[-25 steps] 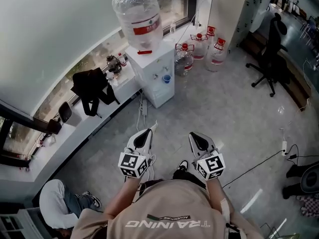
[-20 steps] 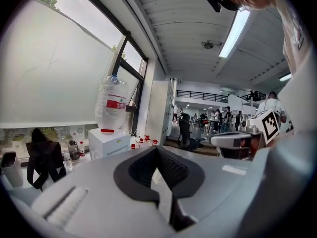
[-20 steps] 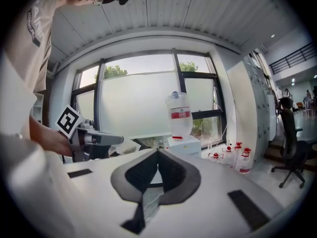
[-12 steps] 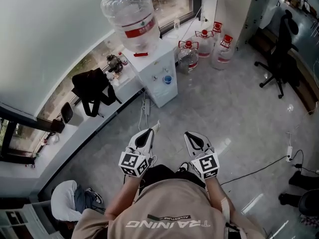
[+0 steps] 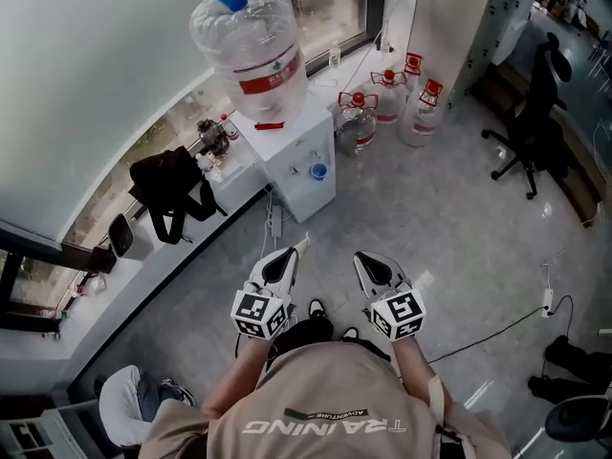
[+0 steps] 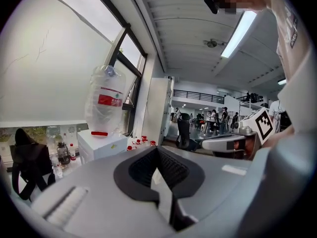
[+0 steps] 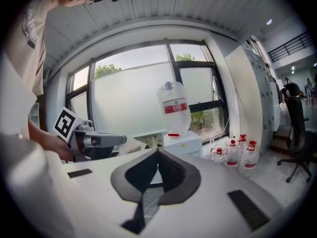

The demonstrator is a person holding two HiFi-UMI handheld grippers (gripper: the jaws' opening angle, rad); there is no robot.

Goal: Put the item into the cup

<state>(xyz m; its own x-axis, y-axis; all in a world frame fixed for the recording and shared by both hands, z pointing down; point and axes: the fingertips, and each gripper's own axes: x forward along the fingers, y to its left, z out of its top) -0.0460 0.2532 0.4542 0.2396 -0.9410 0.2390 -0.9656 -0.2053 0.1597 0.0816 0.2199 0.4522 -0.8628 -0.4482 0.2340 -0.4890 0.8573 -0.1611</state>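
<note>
Evidently nothing is done yet — left gripper (image 5: 286, 254) and right gripper (image 5: 362, 258) both hold jaws clenched on nothing, no item shows, and a small blue cup-like thing (image 5: 318, 171) on the white water dispenser (image 5: 287, 156) stands well ahead.

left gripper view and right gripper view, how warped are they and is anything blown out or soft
Left gripper view: heavy fisheye inside a black round border, window and ceiling light blown out, left tongs soft up close. Right gripper view: same fisheye, window frame bowed, right tongs blurred, water bottle fairly sharp.
</note>
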